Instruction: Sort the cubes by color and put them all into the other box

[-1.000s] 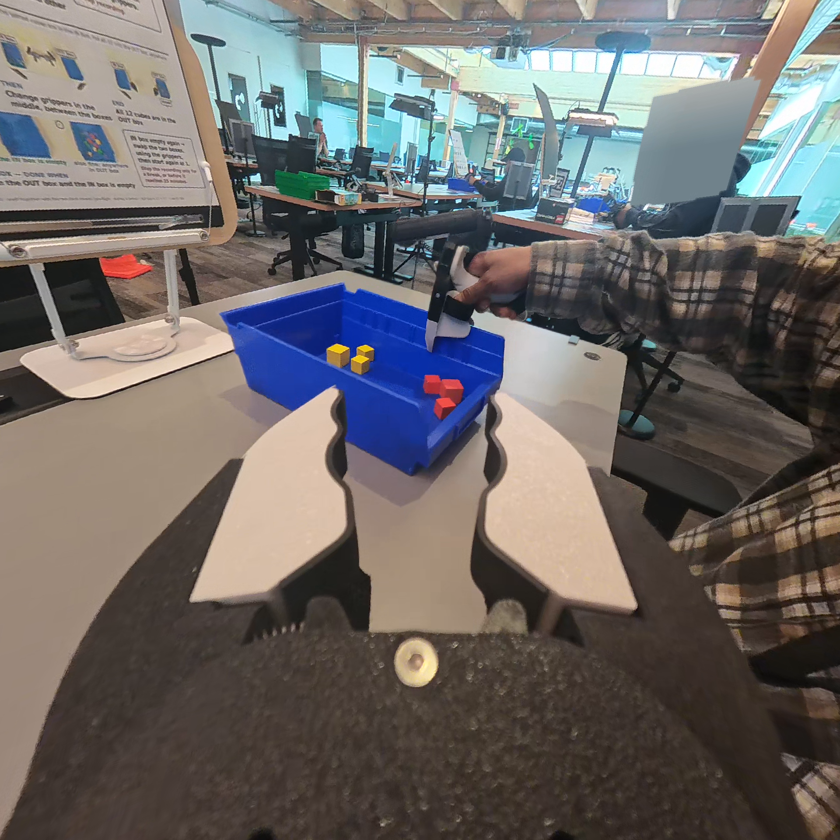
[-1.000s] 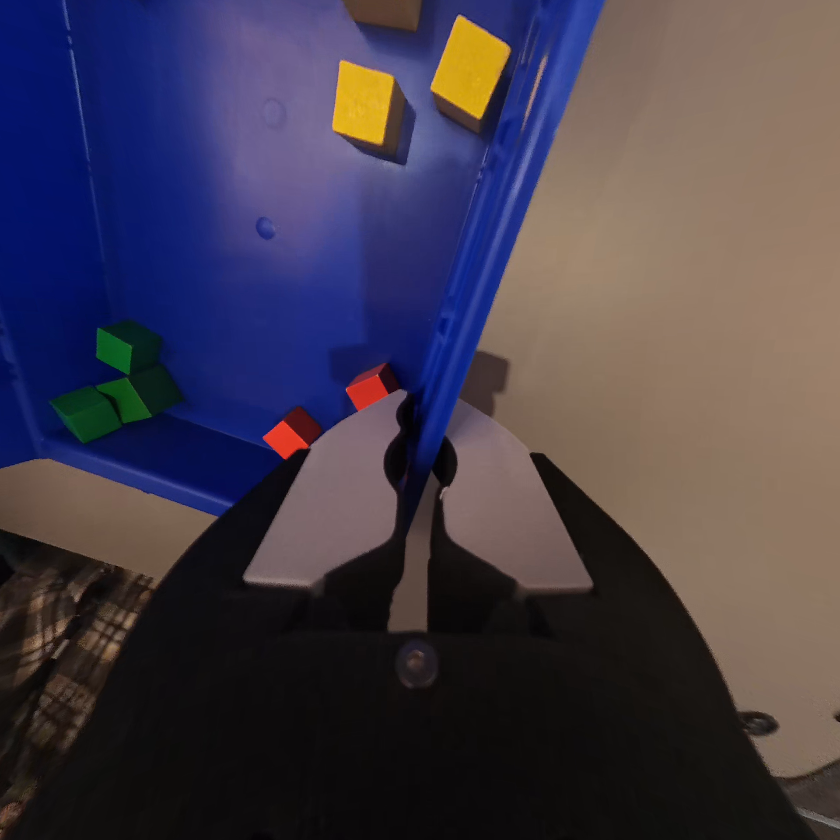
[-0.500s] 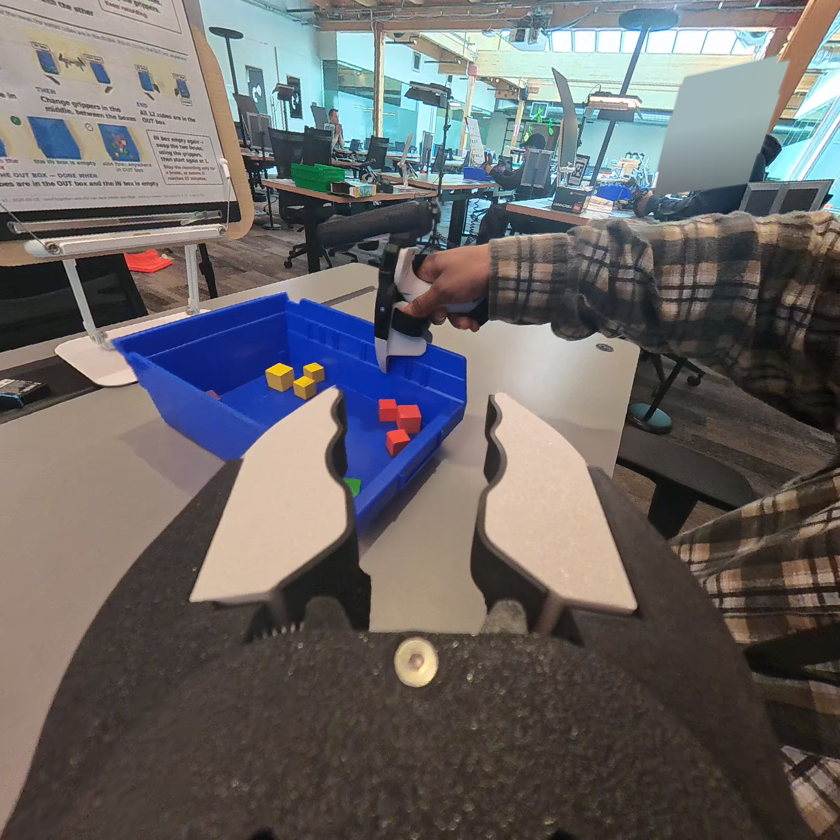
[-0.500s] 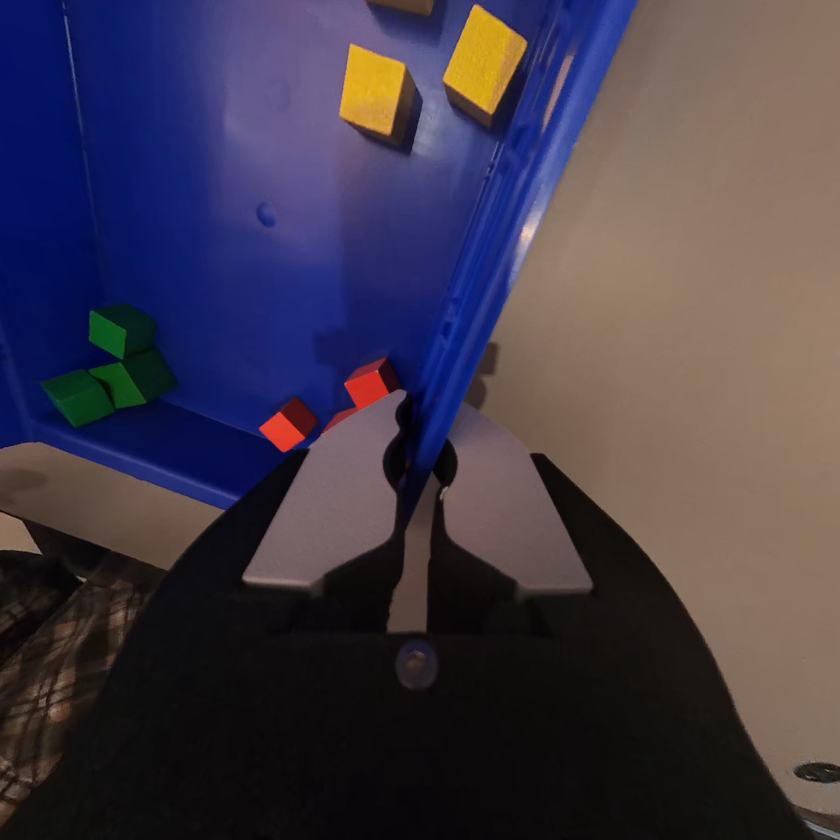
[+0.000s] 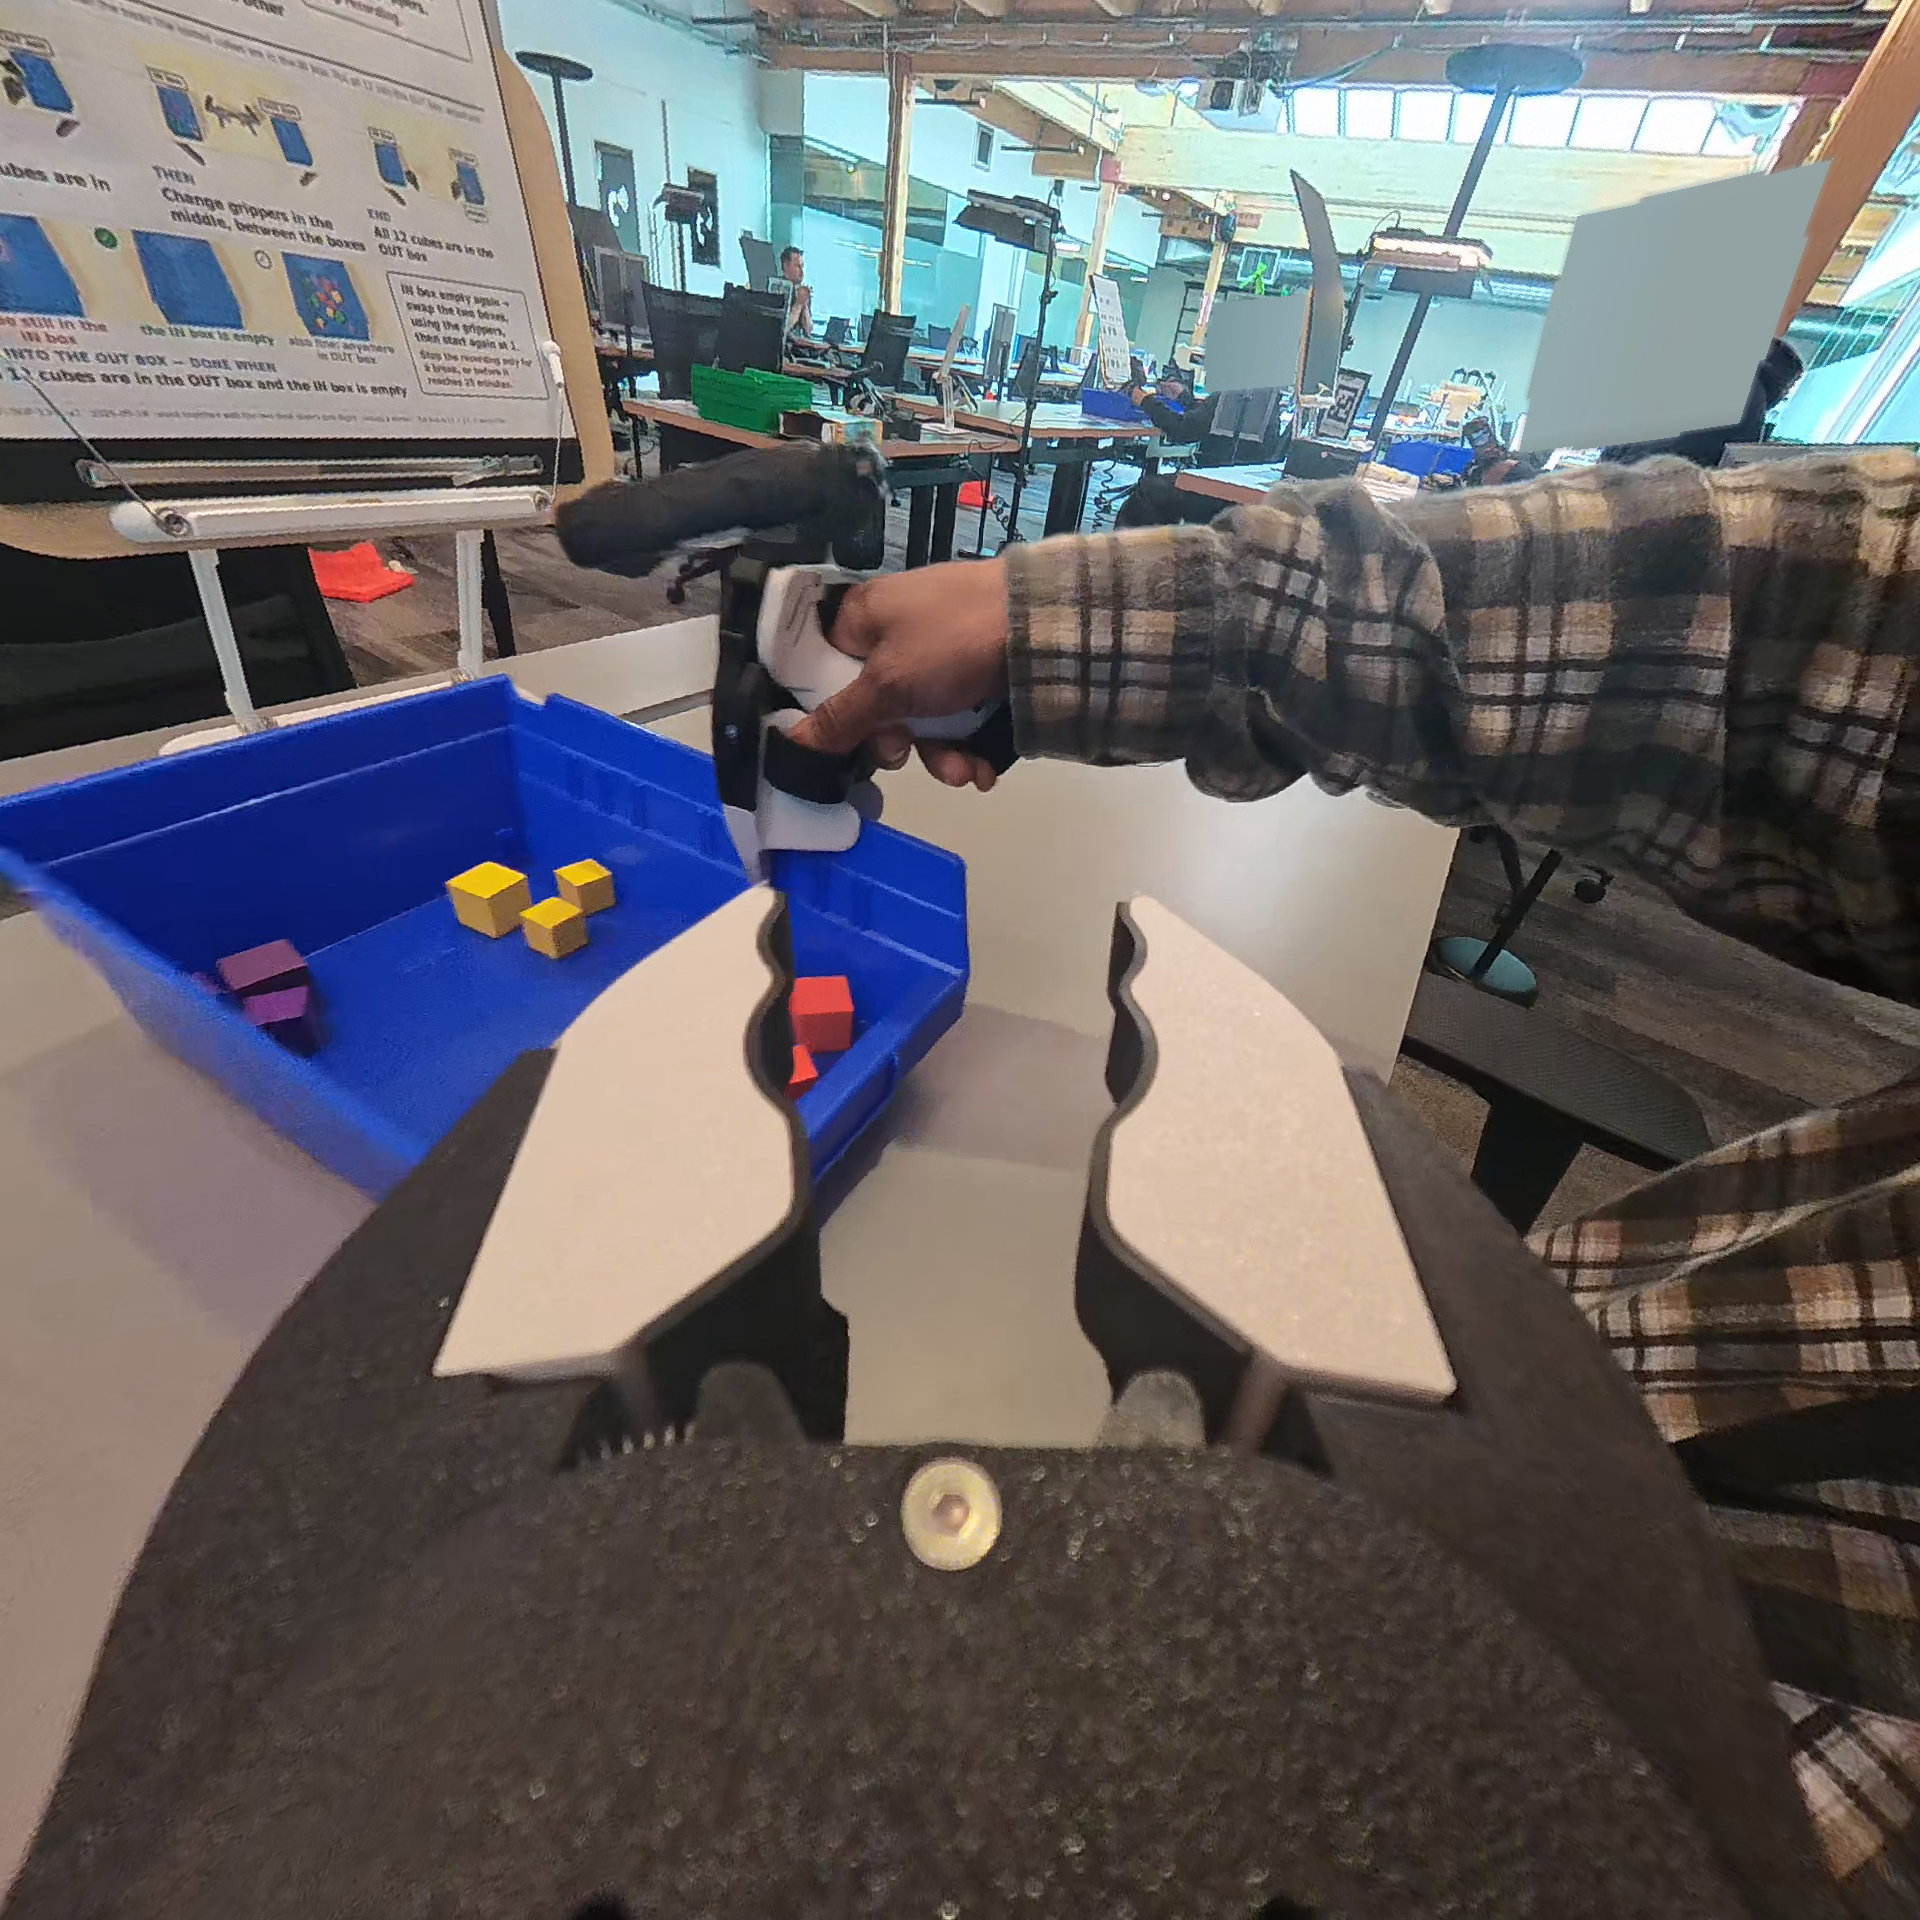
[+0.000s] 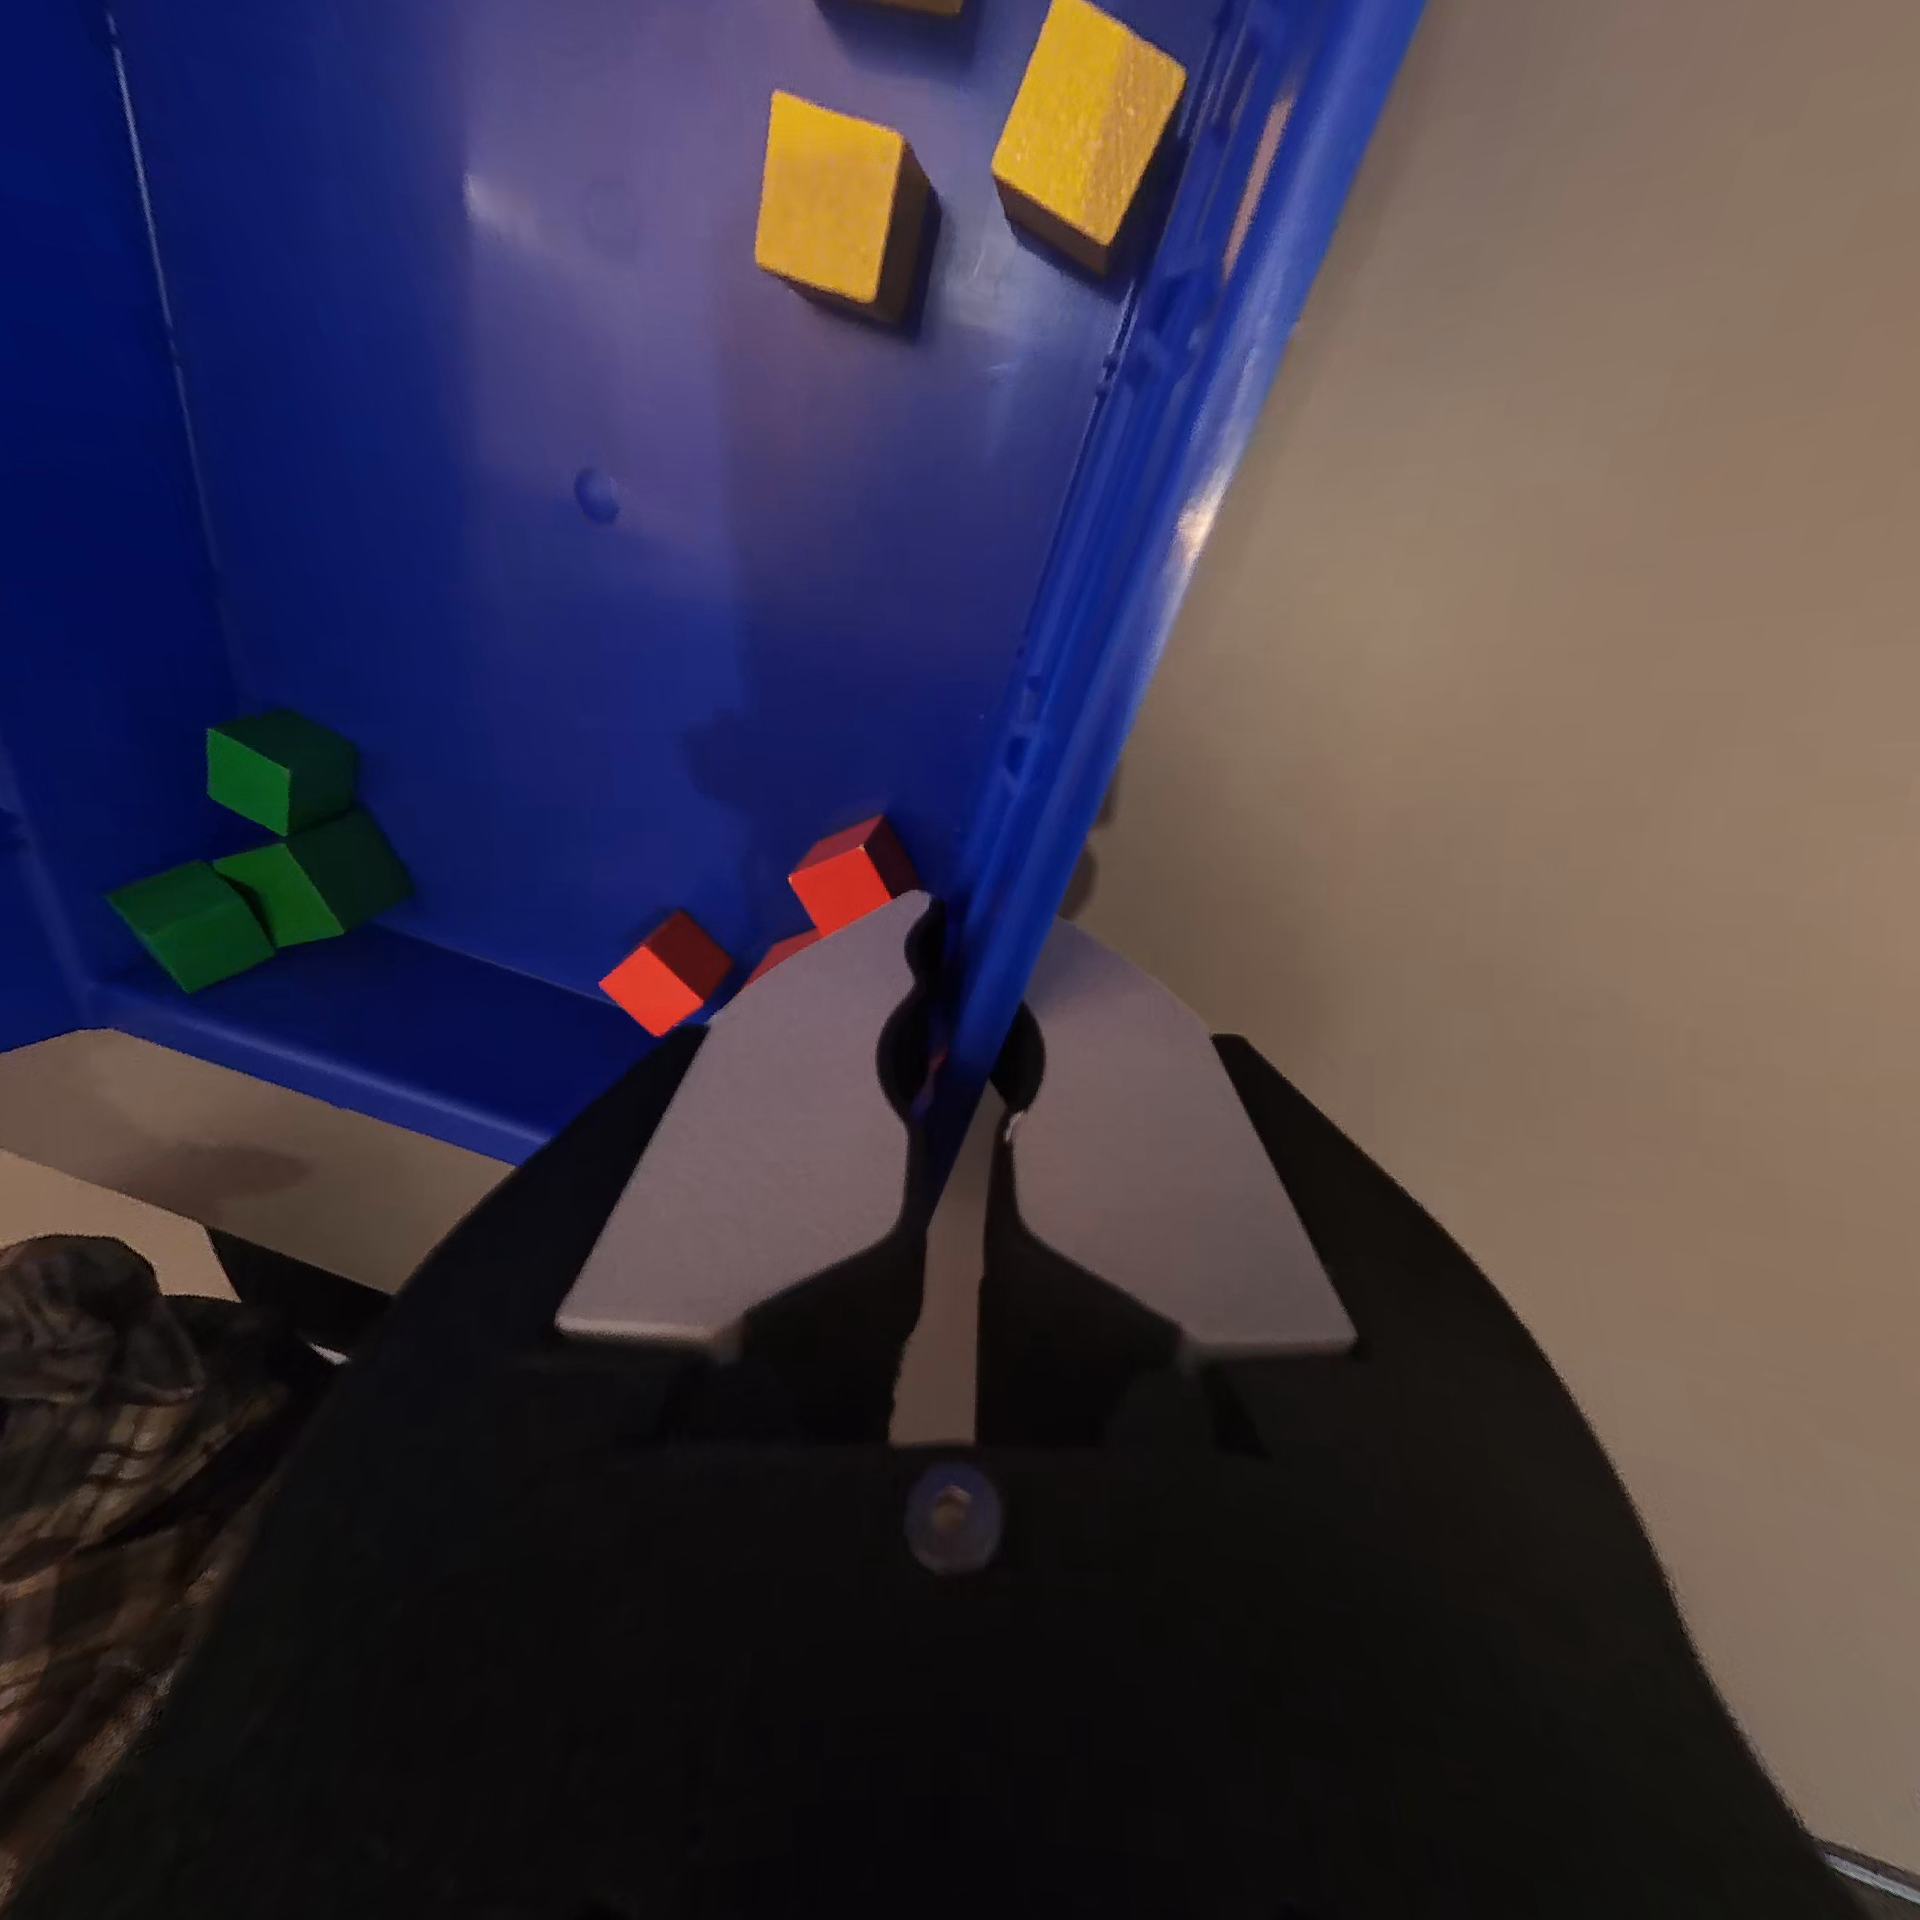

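We had the right gripper point(image 6: 951, 940) pinched on the side wall of the blue bin point(image 6: 1049, 727), one finger inside near the red cubes point(image 6: 847, 878) and one outside against the grey table point(image 6: 1558, 727). The left gripper point(image 5: 940, 914) hung clear of the bin over the table, its fingers spread and holding nothing.

We judged the step in hand to be dragging or shifting the bin by its wall. To do that well, the pinch wanted to stay firm and low on the wall, and the pull level along the table, so that the bin slid rather than tipped. A slow, even move seemed best, or the loose cubes might slide and mix their colour groups. The inner finger sat just beside a red cube, so any twist could nudge it.

The bin held the sorted cubes in separate clusters: three green cubes point(image 6: 260, 862) touching in one corner, red ones by the gripped wall, yellow cubes point(image 6: 836, 197) farther along that wall, and purple cubes point(image 5: 270, 987) at the far side in the left wrist view. No second box showed in either view.
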Tool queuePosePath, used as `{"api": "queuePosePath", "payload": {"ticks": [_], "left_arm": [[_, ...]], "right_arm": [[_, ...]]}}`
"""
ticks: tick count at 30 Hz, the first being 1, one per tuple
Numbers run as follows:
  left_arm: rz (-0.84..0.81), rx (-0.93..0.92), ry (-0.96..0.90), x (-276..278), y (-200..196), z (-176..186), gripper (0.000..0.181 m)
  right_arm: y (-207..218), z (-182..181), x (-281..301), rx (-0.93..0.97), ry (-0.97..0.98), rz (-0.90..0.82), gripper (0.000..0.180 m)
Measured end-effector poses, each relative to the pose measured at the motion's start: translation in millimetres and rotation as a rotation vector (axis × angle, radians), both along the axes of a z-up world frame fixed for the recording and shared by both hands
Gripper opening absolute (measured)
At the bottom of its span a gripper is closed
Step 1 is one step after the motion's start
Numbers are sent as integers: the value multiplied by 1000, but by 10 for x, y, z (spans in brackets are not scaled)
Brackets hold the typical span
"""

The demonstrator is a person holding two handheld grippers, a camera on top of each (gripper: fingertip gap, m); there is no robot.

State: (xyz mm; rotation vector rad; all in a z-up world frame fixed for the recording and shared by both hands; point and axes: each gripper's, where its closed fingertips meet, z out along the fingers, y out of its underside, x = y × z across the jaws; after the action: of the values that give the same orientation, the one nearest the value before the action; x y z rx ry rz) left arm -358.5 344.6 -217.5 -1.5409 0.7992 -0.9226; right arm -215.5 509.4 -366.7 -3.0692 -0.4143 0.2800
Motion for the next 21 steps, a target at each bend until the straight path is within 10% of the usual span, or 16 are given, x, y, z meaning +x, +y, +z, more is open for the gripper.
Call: {"api": "queuePosePath", "payload": {"ticks": [21], "left_arm": [[-7,-27,-15,-62,-45,-84,58]], "right_arm": [[16,7,-912,-49,37,-50,6]]}}
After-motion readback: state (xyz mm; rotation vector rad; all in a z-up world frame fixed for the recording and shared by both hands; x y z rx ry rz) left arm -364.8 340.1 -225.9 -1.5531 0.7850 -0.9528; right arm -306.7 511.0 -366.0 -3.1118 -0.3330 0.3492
